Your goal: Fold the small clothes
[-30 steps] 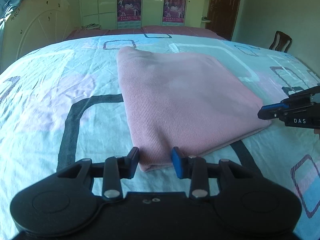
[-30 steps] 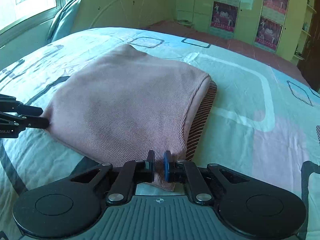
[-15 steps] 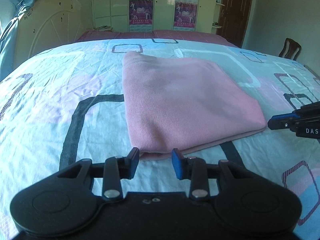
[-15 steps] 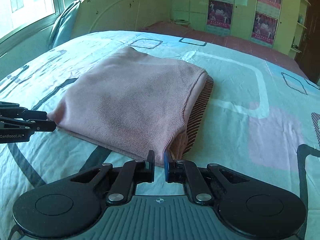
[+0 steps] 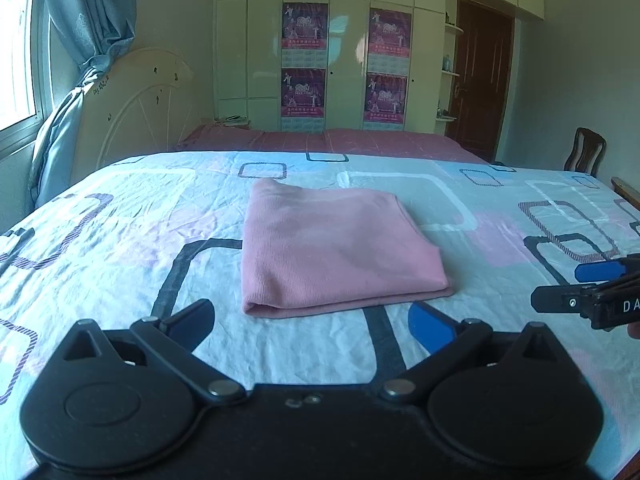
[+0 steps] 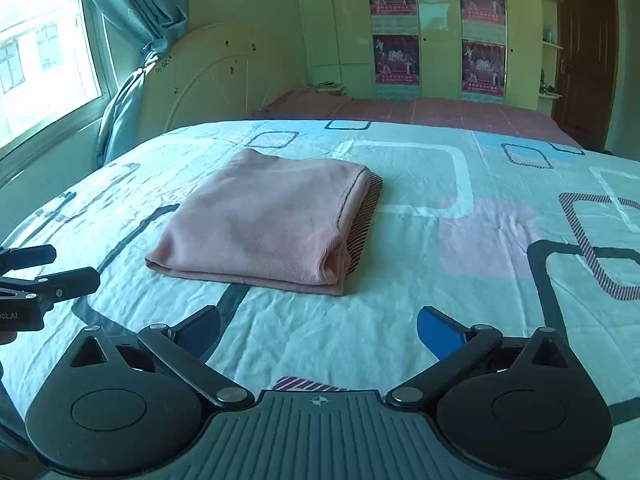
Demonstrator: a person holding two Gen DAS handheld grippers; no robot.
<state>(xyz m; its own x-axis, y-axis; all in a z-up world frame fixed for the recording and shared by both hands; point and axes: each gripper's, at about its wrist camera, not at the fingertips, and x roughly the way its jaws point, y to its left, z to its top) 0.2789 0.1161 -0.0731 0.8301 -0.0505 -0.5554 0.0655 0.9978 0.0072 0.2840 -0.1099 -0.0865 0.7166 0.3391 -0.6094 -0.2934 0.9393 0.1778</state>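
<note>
Folded pink garment (image 5: 340, 248) on bed (image 5: 120, 216); both hand-held grippers (left (image 5: 312, 320), right (image 6: 318, 328)) spread apart, clear.

Bright daylight from the overexposed window (image 6: 44, 60); wardrobe doors (image 5: 344, 60) glare; fisheye bending and dark corners.

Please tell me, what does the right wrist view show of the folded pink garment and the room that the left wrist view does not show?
Only the right wrist view shows the garment's striped brown edge and the bright window. Only the left wrist view shows the wooden chair. Both show the folded pink garment lying free on the patterned bedsheet, with the left gripper and right gripper open and apart from it.
</note>
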